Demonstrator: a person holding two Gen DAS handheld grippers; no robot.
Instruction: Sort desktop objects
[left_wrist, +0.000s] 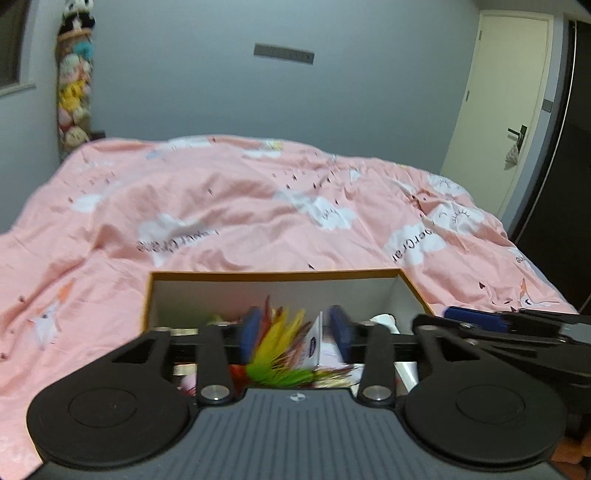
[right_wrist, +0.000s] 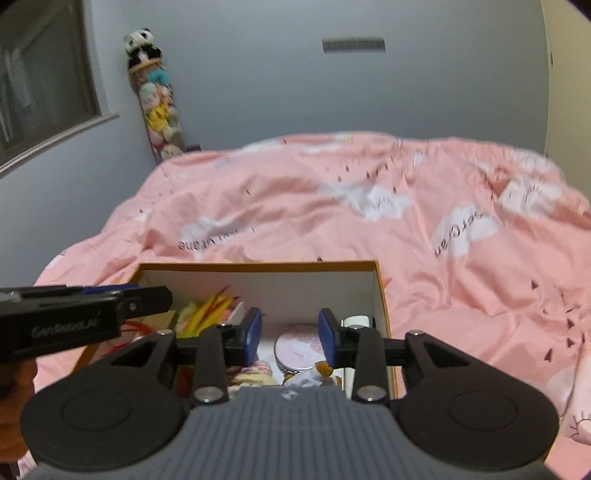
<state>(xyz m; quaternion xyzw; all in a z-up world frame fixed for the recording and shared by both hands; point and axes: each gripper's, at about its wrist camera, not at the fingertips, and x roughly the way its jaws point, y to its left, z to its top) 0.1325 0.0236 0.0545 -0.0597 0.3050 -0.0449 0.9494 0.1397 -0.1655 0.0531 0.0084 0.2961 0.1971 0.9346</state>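
Bedspread (right_wrist: 295, 206) surrounds orange box (right_wrist: 258, 264); inside: round tin (right_wrist: 295, 350), feathers (left_wrist: 280, 347). Left gripper (left_wrist: 295, 332), right gripper (right_wrist: 290, 334) both agape, empty.

One box (right_wrist: 382, 295), orange rim, white inside, on one bed with one pink cloud-print cover (right_wrist: 443, 295).

In the box, countable pieces:
- one round pink tin (right_wrist: 299, 349)
- one white tube (left_wrist: 312, 343) with a blue label
- one bundle of yellow, green and red strips (left_wrist: 280, 354); single strips too blurred to count
- one white cylinder (right_wrist: 356, 320) by the right wall

Other small items underneath cannot be told apart.

Tools: two, left tool (left_wrist: 295, 332) and right tool (right_wrist: 290, 336), two blue pads each.

Room: one door (left_wrist: 495, 110), one wall vent (right_wrist: 353, 45), one hanging column of plush toys (right_wrist: 159, 99), one panda on top.
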